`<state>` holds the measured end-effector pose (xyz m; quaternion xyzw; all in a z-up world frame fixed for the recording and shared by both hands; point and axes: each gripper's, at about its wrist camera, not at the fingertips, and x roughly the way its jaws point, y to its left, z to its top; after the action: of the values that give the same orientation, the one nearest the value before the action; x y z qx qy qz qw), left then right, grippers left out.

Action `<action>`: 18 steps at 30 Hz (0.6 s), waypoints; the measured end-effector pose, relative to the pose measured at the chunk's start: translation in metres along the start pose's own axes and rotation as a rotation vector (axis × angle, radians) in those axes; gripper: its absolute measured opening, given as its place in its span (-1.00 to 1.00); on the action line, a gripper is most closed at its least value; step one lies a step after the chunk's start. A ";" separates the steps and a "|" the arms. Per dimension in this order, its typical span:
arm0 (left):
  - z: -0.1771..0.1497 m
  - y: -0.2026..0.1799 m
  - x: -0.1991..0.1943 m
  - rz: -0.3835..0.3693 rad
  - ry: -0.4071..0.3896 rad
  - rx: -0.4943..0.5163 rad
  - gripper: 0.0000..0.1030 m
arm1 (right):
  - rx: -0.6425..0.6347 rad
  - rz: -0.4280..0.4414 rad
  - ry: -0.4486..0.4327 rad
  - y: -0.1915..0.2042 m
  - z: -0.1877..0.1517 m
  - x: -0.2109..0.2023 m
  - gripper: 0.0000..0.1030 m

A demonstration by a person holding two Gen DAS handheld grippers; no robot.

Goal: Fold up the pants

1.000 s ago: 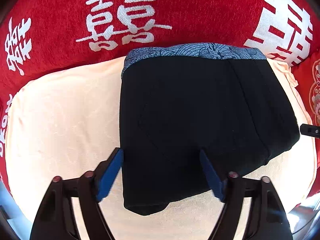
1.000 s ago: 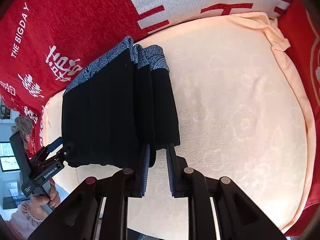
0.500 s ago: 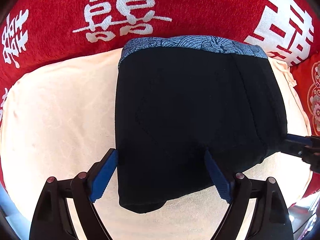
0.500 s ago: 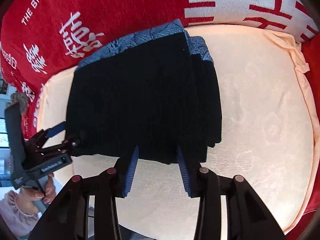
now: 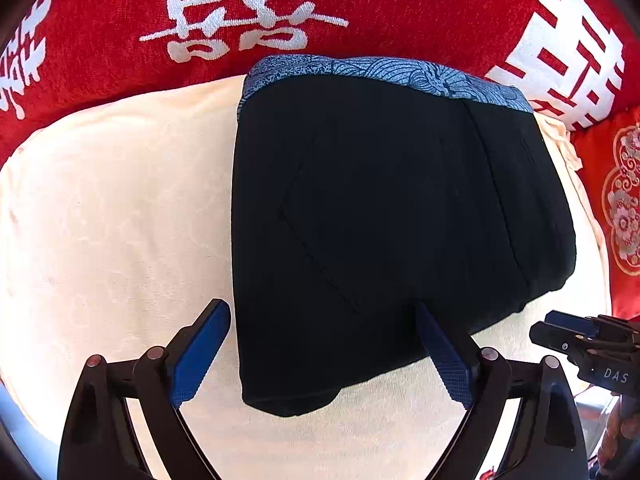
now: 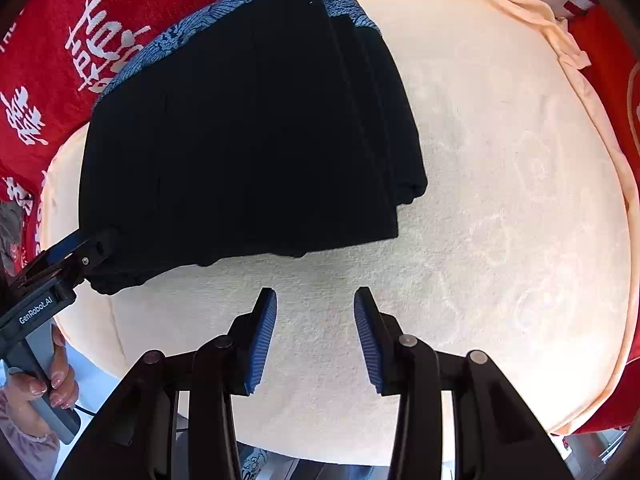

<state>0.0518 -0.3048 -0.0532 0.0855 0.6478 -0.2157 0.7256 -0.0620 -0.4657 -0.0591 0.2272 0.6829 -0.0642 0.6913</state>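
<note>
Blue fingers (image 5: 200, 354) of the left gripper (image 5: 324, 354) spread wide and opening further, straddling the near corner of the pants (image 5: 384, 216) without pinching; the cloth lies between them, but the pads stand off its edges. Over on the right gripper (image 6: 316, 334), the fingers (image 6: 262, 340) are parted, nothing between them but bare cushion, hovering just short of the pants' near edge.

And the pants themselves? They look very nearly finished: a compact black bundle, several layers stacked, the blue patterned waistband (image 5: 380, 72) lined up along the far edge. They sit on the cream cushion (image 5: 112, 208), pushed toward its back, waistband right against the red blanket (image 5: 360, 8) with the white characters. From the right wrist view the layers step out slightly along the bundle's right side, so not perfectly flush, and the near left corner droops in a small lump. I'd call the folding itself done; what's left, if anything, is a tidy-up of those staggered edges and a clean withdrawal.

Around the pants: plenty of free cushion to their right, a second red patterned cushion (image 5: 616, 208) beyond that, and a person's hand (image 6: 44, 388) on the left gripper's handle near the bundle's low corner. Nothing blocks either gripper.
</note>
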 end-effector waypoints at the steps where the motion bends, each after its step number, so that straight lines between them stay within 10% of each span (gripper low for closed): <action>1: 0.000 0.000 -0.001 -0.002 0.006 0.007 0.83 | 0.002 0.002 -0.002 0.004 -0.003 -0.001 -0.07; 18: 0.017 0.042 -0.030 -0.004 -0.007 0.054 0.83 | 0.038 0.046 -0.019 0.065 -0.020 -0.010 0.05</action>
<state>0.0827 -0.2674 -0.0277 0.1031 0.6394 -0.2347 0.7249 -0.0551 -0.4023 -0.0340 0.2554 0.6697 -0.0636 0.6944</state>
